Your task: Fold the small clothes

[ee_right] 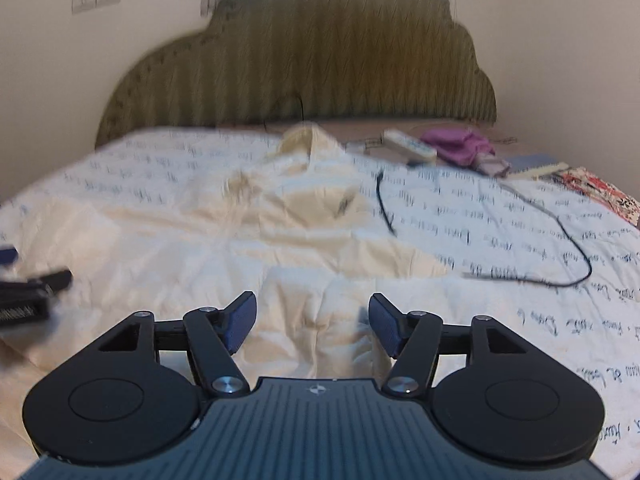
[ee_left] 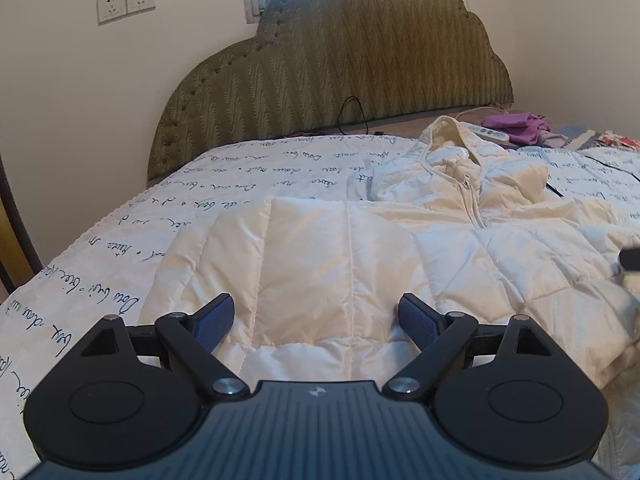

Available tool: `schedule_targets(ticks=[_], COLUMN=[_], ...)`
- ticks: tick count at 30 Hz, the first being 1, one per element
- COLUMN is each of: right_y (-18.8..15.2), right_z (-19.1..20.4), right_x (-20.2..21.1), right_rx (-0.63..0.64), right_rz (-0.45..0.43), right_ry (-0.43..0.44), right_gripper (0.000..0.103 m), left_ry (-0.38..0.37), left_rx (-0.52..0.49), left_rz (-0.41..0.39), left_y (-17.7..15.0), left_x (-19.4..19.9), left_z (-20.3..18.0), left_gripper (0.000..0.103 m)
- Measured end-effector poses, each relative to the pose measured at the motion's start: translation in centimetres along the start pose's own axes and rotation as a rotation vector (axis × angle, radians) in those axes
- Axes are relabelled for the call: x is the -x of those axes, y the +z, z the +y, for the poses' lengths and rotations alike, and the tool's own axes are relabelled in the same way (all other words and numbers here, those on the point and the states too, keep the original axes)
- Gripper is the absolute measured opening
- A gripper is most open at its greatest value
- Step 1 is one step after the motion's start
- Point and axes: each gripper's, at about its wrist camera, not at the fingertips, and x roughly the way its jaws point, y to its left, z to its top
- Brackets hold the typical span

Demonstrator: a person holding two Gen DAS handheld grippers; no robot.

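Observation:
A white quilted hooded jacket (ee_left: pixel 460 240) lies zipped and front up on the bed, its hood toward the headboard. In the left wrist view my left gripper (ee_left: pixel 316 314) hovers open and low over the jacket's near left panel, with nothing between its blue pads (ee_left: pixel 216 320). The right wrist view is blurred. There my right gripper (ee_right: pixel 312 318) stands open over the jacket (ee_right: pixel 240 232), with a puckered ridge of white fabric between its fingers but not pinched. The right gripper's tip (ee_left: pixel 630 258) shows at the right edge of the left view.
The bedspread (ee_left: pixel 120 264) is white with blue handwriting. A padded olive headboard (ee_left: pixel 340 60) stands behind. Near it lie a white power strip (ee_right: pixel 408 145), a purple cloth (ee_right: pixel 456 146) and patterned items (ee_right: pixel 596 192). A black cable (ee_right: pixel 560 232) loops on the right.

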Motion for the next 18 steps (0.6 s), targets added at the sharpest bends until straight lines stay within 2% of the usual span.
schedule_targets(ticks=[2,5,8,14,18], right_y=[-1.3,-2.6,-2.7,-0.5,0.5], right_z=[0.1,-0.6,-1.1,-0.4,0.2], right_x=[-1.3,-1.4,-0.8,1.6,0.7], right_rx=[0.023,-0.001,-0.025,-0.004,-0.006], right_rz=[0.051,0.059,0.069,-0.074,-0.087], right_ry=[-0.036,-0.041,-0.043,-0.088,-0.047], right_gripper=[0.072,0.081,0.081,0.082,0.082], left_ry=[-0.002,-0.013,-0.014,-0.007,-0.001], left_rx=[-0.020,-0.033,-0.040,-0.051,-0.063], left_rz=[0.007,0.010,0.011,0.014,0.014], left_y=[-0.3,-0.5,-0.5,-0.7,-0.8], left_x=[-0.3,-0.4,-0.4,-0.5,-0.7], left_z=[-0.3,-0.6,-0.6,-0.8,-1.0], left_gripper=[0.093,0.094,0.094,0.095,0.096])
